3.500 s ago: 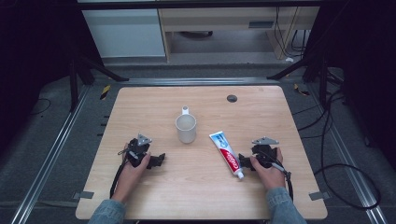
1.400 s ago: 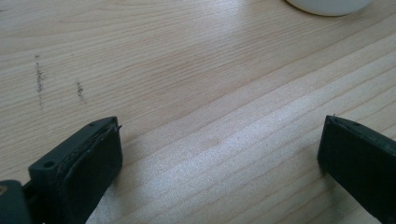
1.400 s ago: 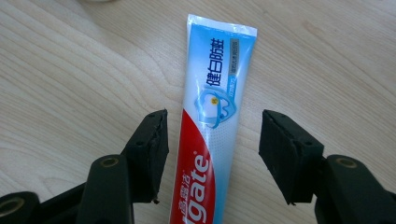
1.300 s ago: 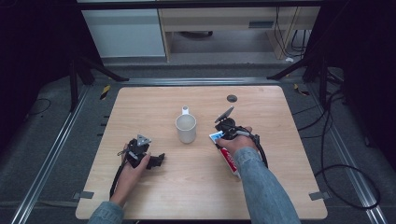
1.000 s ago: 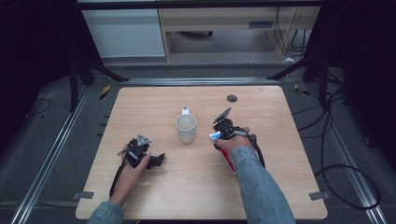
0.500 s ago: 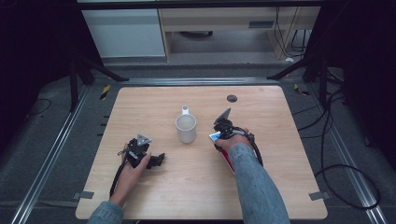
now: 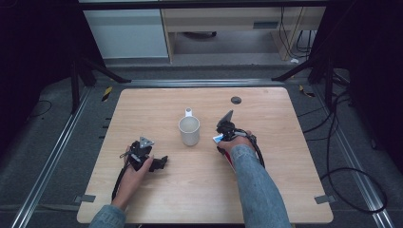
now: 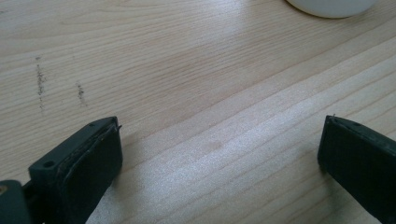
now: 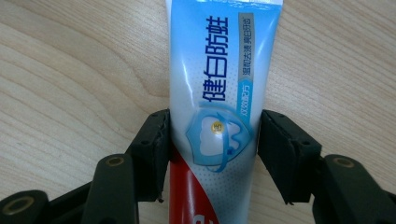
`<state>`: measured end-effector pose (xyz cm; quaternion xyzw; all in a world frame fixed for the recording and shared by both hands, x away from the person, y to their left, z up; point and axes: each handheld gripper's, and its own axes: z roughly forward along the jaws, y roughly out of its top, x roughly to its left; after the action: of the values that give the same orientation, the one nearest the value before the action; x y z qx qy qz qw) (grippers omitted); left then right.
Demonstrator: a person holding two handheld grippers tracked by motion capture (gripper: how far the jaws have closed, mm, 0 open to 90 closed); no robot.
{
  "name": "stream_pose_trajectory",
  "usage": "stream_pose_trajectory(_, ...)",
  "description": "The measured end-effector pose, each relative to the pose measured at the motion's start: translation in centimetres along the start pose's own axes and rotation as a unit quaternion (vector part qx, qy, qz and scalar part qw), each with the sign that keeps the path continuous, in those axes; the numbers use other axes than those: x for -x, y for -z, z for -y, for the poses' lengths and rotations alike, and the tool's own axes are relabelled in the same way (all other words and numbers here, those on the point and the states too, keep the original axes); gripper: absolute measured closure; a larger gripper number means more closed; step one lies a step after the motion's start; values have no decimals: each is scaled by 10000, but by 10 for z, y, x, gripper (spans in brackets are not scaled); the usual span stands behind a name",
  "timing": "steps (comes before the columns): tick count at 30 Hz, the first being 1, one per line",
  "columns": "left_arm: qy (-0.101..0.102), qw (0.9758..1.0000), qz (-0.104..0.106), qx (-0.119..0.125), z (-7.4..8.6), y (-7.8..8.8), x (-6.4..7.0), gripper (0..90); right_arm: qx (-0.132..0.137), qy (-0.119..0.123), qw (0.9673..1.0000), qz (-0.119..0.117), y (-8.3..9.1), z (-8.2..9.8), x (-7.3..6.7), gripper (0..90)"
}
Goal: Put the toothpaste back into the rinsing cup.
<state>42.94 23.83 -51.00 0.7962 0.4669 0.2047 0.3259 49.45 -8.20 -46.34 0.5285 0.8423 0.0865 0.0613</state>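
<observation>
Your right gripper (image 9: 212, 154) is down over the blue, white and red toothpaste tube (image 9: 219, 93), which lies flat on the light wooden table (image 7: 157, 102), right of the white ceramic mug (image 7: 189, 130) and just apart from it. In the right gripper view the 2 jaws straddle the tube at its blue-to-red band; the left jaw touches its edge, the right jaw sits at the other edge with maybe a sliver of gap, so you are at the grasp step, jaws set around the tube but not clearly clamped. Over the last half second they opened a touch, with the tube between them. In the high view the right gripper (image 7: 227, 128) points down at the tube's top end and your forearm covers the rest of it. Your left gripper (image 8: 219, 154) rests on the table to the left of the mug, jaws wide apart with bare wood between them; it also shows in the high view (image 7: 159, 164). Next move, as I judge it: squeeze shut on the tube across its width, check that it does not slip, then lift it straight up; the mug looks the likely target.
</observation>
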Motion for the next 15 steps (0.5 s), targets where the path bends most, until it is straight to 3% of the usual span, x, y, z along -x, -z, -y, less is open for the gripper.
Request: stream_pose_trajectory(15,-3,10000,6,13,0,0,0,0,-63,71,9999,70,-4,-1,-2,464)
